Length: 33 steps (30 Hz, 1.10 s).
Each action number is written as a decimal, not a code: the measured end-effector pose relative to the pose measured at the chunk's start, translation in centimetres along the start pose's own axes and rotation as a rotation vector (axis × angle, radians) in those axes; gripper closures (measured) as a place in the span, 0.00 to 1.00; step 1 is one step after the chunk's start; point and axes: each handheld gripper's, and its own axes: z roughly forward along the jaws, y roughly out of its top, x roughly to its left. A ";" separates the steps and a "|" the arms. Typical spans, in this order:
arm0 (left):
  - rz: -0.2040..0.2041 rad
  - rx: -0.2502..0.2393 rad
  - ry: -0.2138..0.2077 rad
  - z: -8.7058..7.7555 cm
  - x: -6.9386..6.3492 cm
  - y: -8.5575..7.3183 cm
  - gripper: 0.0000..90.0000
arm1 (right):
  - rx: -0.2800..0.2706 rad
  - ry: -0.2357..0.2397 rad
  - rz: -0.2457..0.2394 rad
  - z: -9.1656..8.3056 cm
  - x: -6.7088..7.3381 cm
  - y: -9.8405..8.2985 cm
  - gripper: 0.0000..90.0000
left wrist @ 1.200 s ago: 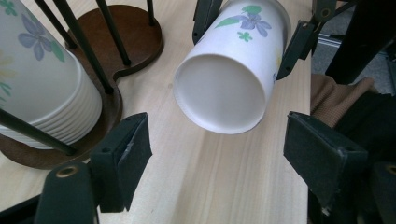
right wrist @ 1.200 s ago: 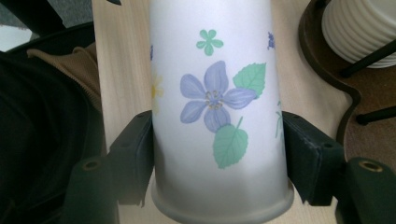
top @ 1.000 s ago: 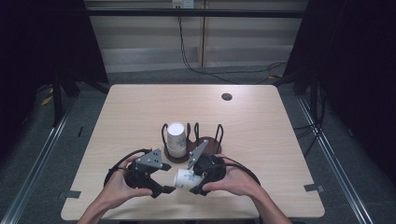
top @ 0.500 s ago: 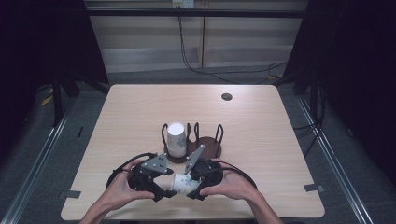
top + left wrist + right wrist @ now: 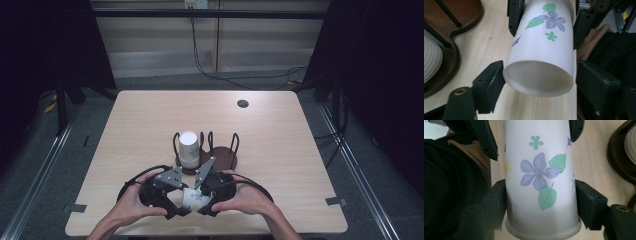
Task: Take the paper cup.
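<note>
A white paper cup [image 5: 195,199] printed with blue flowers and green leaves lies on its side, held just above the table near the front edge. My right gripper [image 5: 541,200] is shut on it, both pads pressed to the cup's sides [image 5: 539,175]. My left gripper [image 5: 541,75] faces it from the other end. Its jaws have just been opening and now stand around the cup's end [image 5: 539,77], one pad at the rim and the other clear of it. In the high view the left gripper [image 5: 175,200] and right gripper [image 5: 207,200] meet at the cup.
Just beyond the hands stands a dark wooden rack [image 5: 222,157] with black wire loops, holding a ribbed white cup [image 5: 189,147] upright at its left end. A small dark round mark [image 5: 243,104] sits at the table's far right. The person's clothing is close behind the front edge.
Both hands and the cup between them have drifted slightly toward the table's front edge. The rack and the ribbed cup have not moved.
</note>
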 end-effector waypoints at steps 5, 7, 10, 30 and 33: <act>-0.002 -0.002 -0.013 -0.2 0.0 -0.1 0.22 | 0.000 0.007 -0.004 0.2 0.2 0.1 0.35; 0.003 0.000 -0.018 -0.2 0.0 -0.1 0.29 | -0.001 0.009 -0.006 0.3 0.2 0.1 0.35; 0.009 0.012 -0.022 -0.1 -0.2 -0.1 0.35 | -0.003 0.014 -0.007 0.4 0.2 0.2 0.35; 0.037 0.005 -0.020 -0.1 -0.5 -0.1 0.39 | -0.023 0.034 -0.025 0.6 0.4 0.3 0.35; 0.034 -0.014 -0.015 -0.2 -0.6 -0.2 0.41 | -0.043 0.038 -0.019 0.5 0.1 0.1 0.33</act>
